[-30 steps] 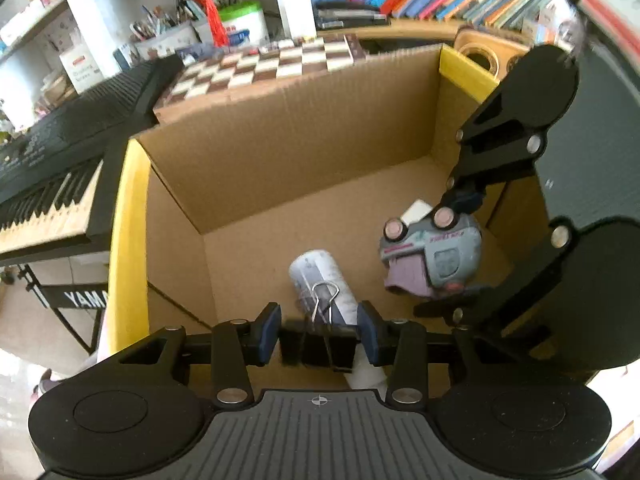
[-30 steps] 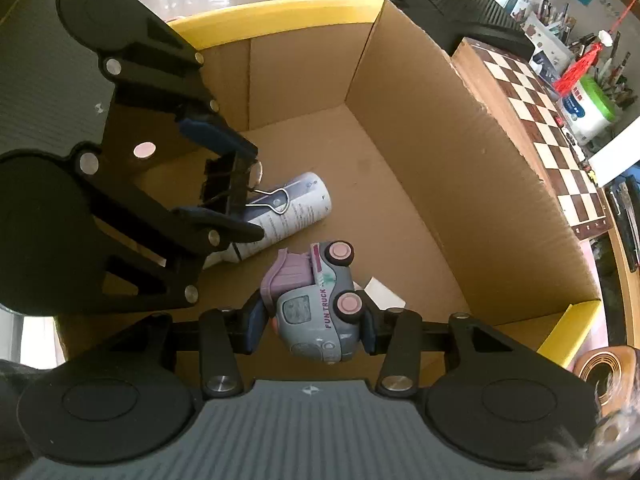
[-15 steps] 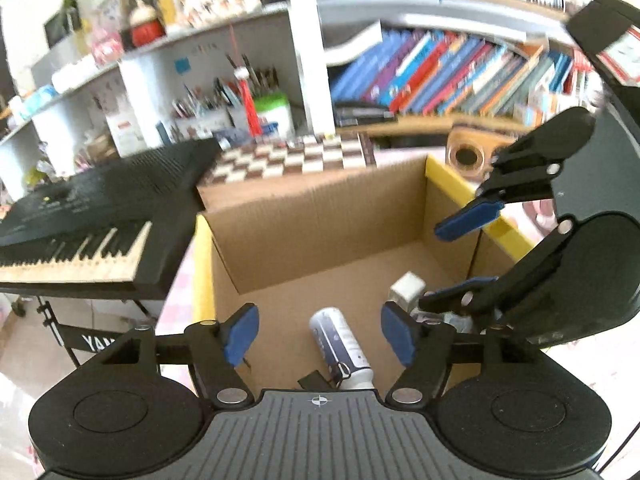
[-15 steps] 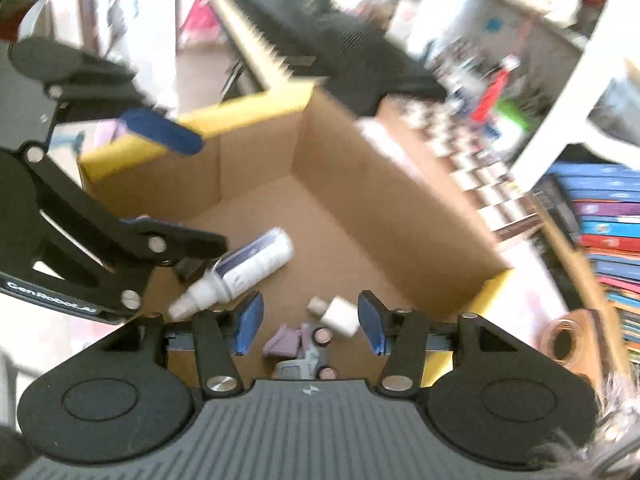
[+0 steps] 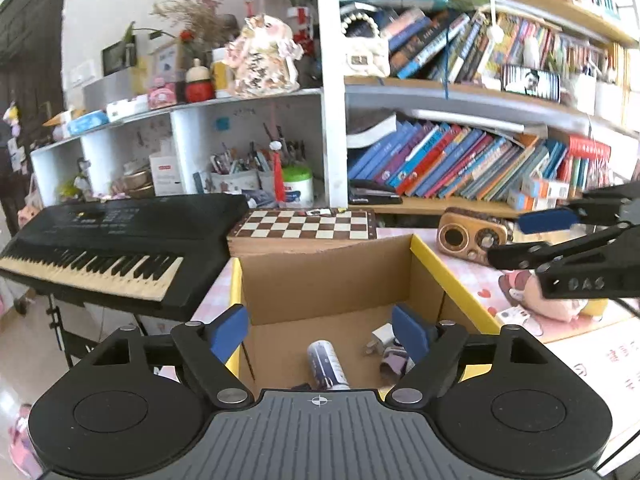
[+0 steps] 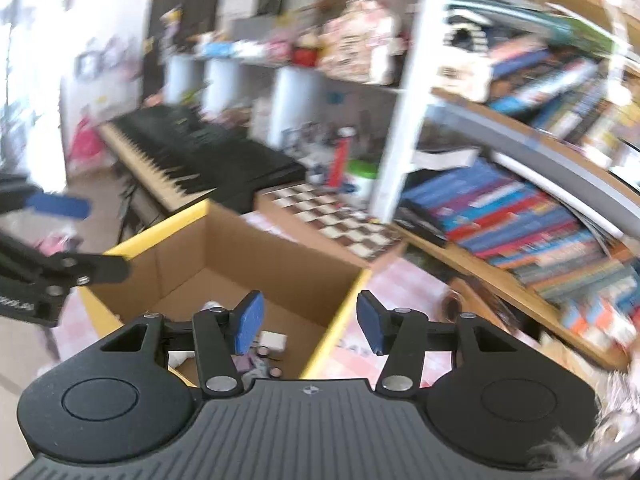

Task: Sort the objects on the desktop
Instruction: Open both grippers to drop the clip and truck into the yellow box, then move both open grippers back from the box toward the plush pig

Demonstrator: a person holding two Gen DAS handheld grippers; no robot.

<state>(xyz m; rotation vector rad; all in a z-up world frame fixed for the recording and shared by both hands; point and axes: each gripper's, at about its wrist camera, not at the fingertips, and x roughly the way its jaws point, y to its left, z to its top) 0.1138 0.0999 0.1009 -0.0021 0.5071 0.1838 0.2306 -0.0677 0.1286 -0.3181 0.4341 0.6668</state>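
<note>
Cardboard box with yellow rim point(image 5: 436, 268) now holds my dropped binder clip and grey toy truck point(image 6: 260, 362); my left gripper point(image 5: 320, 330) is opening empty, my right gripper point(image 6: 308, 322) parted, both lifted clear for another pickup.

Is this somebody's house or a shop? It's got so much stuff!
Probably a home study or playroom: crowded shelves of books, a keyboard piano, a chessboard and a pink tablecloth.
</note>
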